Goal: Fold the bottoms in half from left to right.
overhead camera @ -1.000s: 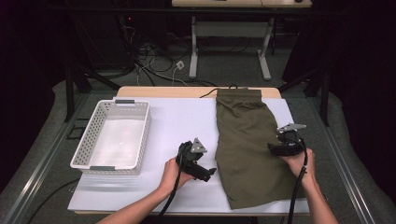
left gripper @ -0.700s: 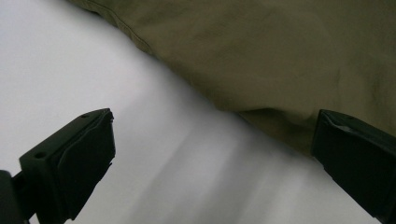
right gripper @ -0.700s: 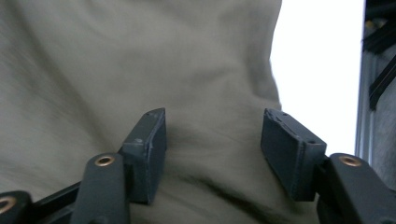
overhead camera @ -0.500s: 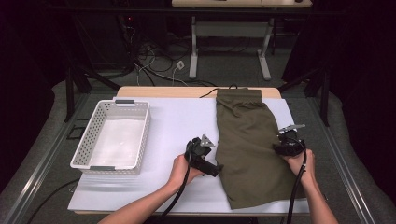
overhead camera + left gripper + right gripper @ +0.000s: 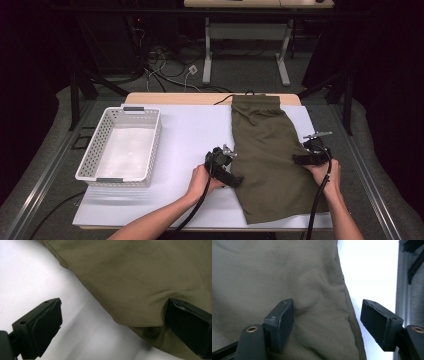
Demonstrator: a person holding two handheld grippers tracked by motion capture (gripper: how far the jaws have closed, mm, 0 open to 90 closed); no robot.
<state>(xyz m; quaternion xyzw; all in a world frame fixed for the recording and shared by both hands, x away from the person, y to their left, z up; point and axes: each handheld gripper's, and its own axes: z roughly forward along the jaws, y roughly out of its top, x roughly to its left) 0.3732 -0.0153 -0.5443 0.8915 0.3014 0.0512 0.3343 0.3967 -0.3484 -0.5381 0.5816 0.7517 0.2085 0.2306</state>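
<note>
On the right half of the white table (image 5: 195, 130), your olive shorts (image 5: 267, 155) lie flat, long axis running away from you, waistband at the far edge. Your left gripper (image 5: 235, 181) straddles their left hem, jaws apart. Your right gripper (image 5: 300, 160) straddles the right hem, jaws just widened, cloth between. Left of the shorts, the white basket (image 5: 87, 157) sits empty.

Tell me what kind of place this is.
Probably a lab or recording workspace, not a home: a white-topped table ringed by dark curtains, loose cables and a power strip on the floor behind it, and a person working olive shorts with hand-held tongs beside a white basket.
</note>
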